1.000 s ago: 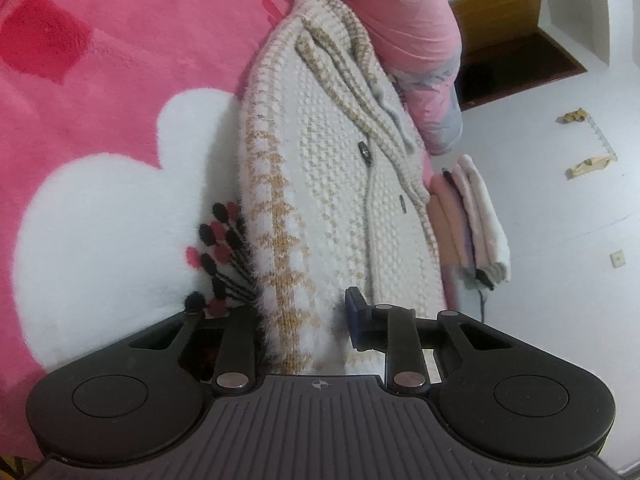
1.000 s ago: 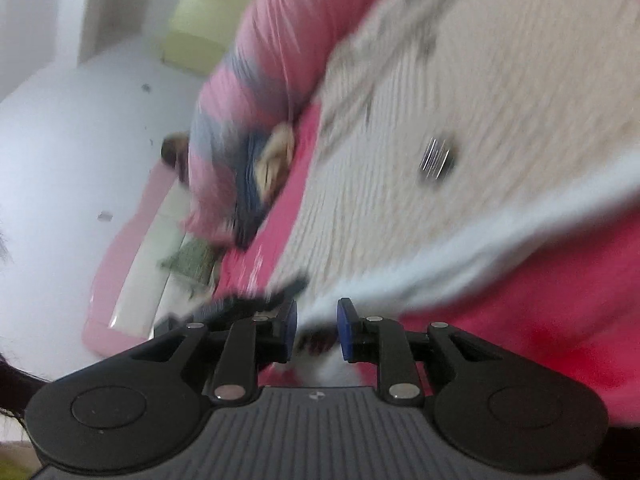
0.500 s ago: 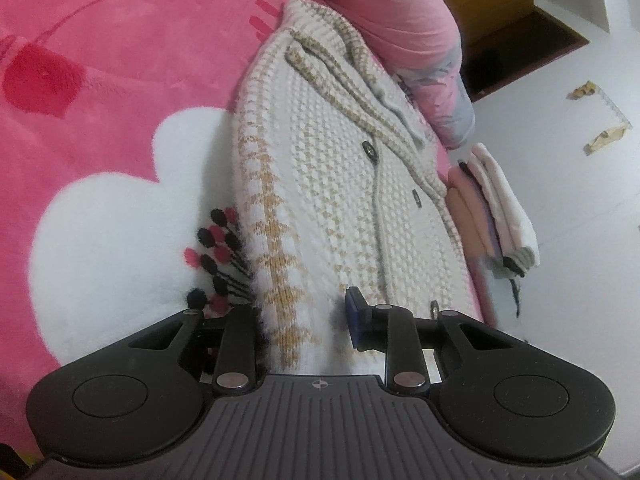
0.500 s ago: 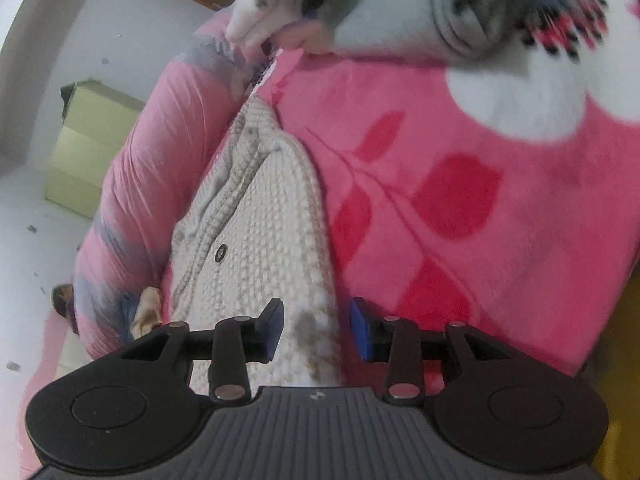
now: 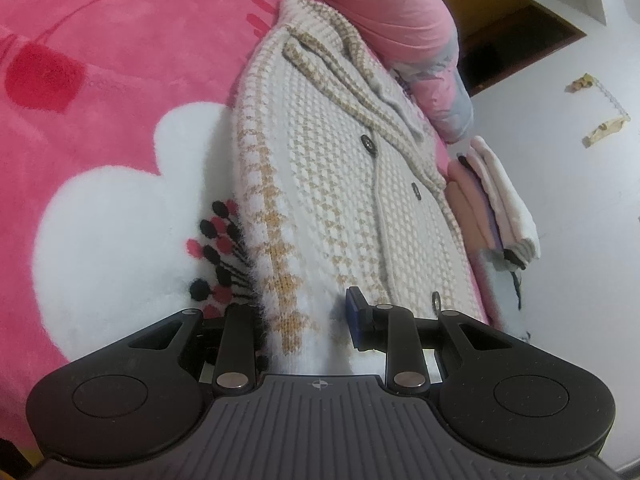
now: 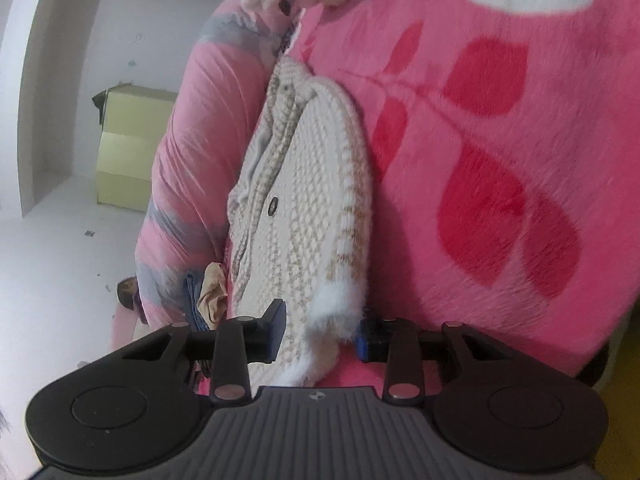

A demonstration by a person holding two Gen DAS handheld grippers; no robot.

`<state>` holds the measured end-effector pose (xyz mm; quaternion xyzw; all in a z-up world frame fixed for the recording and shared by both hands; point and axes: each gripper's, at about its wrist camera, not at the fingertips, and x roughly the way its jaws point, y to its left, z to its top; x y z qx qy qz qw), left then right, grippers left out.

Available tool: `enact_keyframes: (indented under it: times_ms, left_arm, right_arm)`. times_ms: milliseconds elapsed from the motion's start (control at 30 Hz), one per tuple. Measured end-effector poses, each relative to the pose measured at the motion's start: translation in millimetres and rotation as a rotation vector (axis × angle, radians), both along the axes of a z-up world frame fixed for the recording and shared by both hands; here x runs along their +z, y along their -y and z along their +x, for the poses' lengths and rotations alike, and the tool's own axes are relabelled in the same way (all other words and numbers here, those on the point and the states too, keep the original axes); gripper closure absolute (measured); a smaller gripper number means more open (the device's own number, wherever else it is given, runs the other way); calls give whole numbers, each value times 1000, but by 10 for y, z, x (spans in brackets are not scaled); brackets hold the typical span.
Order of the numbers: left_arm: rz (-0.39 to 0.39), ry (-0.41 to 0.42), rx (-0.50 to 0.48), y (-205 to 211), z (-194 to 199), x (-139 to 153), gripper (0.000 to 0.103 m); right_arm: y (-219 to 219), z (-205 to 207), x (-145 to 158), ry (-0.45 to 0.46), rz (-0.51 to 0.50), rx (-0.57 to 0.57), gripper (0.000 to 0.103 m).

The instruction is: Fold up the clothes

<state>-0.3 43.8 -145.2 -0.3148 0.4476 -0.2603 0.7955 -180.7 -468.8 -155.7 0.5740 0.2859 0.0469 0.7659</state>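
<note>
1. left wrist view: a cream and tan knitted cardigan (image 5: 340, 184) lies on a pink blanket (image 5: 120, 60) with a large white flower print (image 5: 120, 232) and black and red dots (image 5: 218, 256).
2. the left gripper (image 5: 304, 320) sits low at the near end of the cardigan, its jaws apart, with the fuzzy white and tan edge of the knit lying between them. the blue pad of one finger (image 5: 356, 316) rests against the knit; the other finger is mostly hidden behind the fluffy edge.
3. whether the knit is actually pinched cannot be told; the gap between the jaws is wide.
4. dark buttons (image 5: 368, 144) run down the cardigan's front, and its collar points toward a pink pillow (image 5: 380, 8) at the far end.
5. beside the cardigan, at the blanket's edge, lies a stack of folded clothes (image 5: 496, 192) in pink and white. beyond it is a pale floor (image 5: 560, 200).
6. right wrist view: the same cardigan (image 6: 308, 200) stretches away from the camera, between the pink blanket (image 6: 500, 160) with red leaf prints and a pink and grey pillow (image 6: 192, 152).
7. the right gripper (image 6: 320, 332) has its jaws apart on either side of the cardigan's fluffy white corner, which hangs down between them. the left pad touches the knit; the right pad is partly covered by the fuzz.
8. a pale yellow cabinet (image 6: 128, 148) stands against the wall in the background.
</note>
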Motion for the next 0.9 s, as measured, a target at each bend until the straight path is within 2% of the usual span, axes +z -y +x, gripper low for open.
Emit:
enact_keyframes:
  times_ms: [167,533,633,700,767,900]
  left_arm:
    - [-8,1,-1,5,-10,-9,76]
    - [-45,-7,-8,-35,19,-50,76]
    - [-53,-6,-5,-36,17,-62,76]
    - [-49,0,-3,-27,12,-60,76]
    - [-38,12,1,-16,2,-47,77]
    - [-24,40,11,-15,-22,-11,86]
  right_arm:
    - [-165,116,-5,-8,-2,4,66]
    - [-478,225,45,-58,-76,-7,67]
    - [-506,254,54,-76,-97,-23,74]
    - [-526,266,44,-91,-103,-33,83]
    - [-535,275,28,-102,-102,-45,89]
    - [-555,270,45,-96,-117,-50,91]
